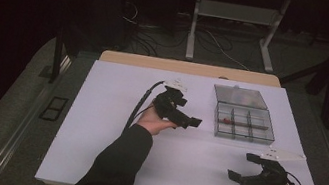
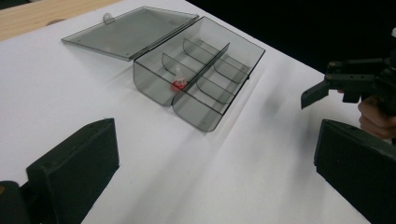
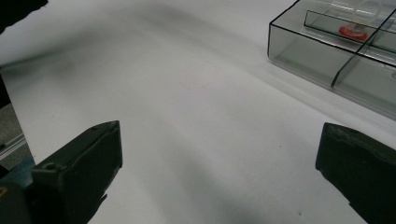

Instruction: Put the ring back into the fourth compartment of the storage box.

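Compartment box (image 1: 243, 122) of smoky clear plastic sits on the white table (image 1: 106, 123), toward its far right part, with its hinged lid (image 1: 240, 96) swung fully open and lying flat on the table just behind it. Dividers split the box into several cells, and a small red piece (image 2: 178, 85) with a clear top lies in one cell on the box's left side, against a divider. The left gripper (image 1: 187, 121) is held above the table just left of the box, jaws spread wide and empty, pointing toward it; the left gripper view looks between those jaws straight at the box. The right gripper (image 1: 243, 166) is nearer the person than the box, off its front right corner, resting low by the table's near edge, its jaws likewise parted and gripping nothing. A light wooden tabletop (image 1: 189, 68) edge shows beyond the box.
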Demonstrator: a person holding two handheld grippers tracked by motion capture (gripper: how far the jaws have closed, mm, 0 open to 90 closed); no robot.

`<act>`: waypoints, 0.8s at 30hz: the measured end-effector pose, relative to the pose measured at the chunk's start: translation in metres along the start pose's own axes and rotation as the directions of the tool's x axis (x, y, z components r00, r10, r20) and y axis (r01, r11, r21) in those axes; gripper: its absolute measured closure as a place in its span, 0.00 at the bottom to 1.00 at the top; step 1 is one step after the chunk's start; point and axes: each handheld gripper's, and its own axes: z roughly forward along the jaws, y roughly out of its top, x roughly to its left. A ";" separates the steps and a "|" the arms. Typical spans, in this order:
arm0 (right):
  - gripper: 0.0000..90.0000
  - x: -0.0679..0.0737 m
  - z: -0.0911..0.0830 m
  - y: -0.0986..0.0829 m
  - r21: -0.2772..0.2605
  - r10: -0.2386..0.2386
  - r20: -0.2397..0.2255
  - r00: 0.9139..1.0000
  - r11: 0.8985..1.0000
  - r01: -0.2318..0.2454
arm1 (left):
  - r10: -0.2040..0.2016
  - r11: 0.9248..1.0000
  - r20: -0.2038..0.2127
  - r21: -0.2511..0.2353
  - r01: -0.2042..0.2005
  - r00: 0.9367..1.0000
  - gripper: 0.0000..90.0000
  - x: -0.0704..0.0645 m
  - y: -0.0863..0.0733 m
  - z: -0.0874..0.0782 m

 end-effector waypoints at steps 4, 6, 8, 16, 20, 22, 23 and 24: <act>0.00 0.000 0.000 0.000 0.001 0.002 0.000 1.000 1.000 -0.002 | -0.006 1.000 -0.013 -0.013 0.005 1.000 0.00 -0.002 -0.008 -0.013; 0.00 0.000 0.000 0.000 0.001 0.002 0.000 1.000 1.000 -0.002 | -0.012 1.000 -0.017 -0.024 0.011 1.000 0.00 -0.003 -0.013 -0.018; 0.00 0.000 0.000 0.000 0.001 0.003 0.001 1.000 1.000 -0.003 | -0.011 0.999 -0.022 -0.034 0.010 1.000 0.00 -0.005 -0.017 -0.024; 0.00 0.000 -0.001 -0.001 0.001 0.008 0.001 1.000 1.000 -0.008 | -0.022 0.998 -0.049 -0.055 0.020 0.999 0.00 -0.012 -0.039 -0.044; 0.00 0.000 -0.001 -0.001 0.000 0.000 0.003 1.000 1.000 0.000 | -0.037 0.997 -0.060 -0.065 0.033 0.998 0.00 -0.013 -0.053 -0.054; 0.00 0.000 -0.001 -0.001 0.000 0.004 0.004 1.000 1.000 -0.004 | -0.046 0.997 -0.064 -0.070 0.042 0.997 0.00 -0.012 -0.060 -0.057; 0.00 0.000 -0.001 -0.001 0.000 0.004 0.005 1.000 1.000 -0.004 | -0.050 0.997 -0.065 -0.068 0.046 0.997 0.00 -0.012 -0.063 -0.059; 0.00 0.000 -0.001 -0.001 0.000 0.004 0.005 1.000 1.000 -0.004 | -0.054 0.996 -0.068 -0.072 0.049 0.996 0.00 -0.011 -0.066 -0.061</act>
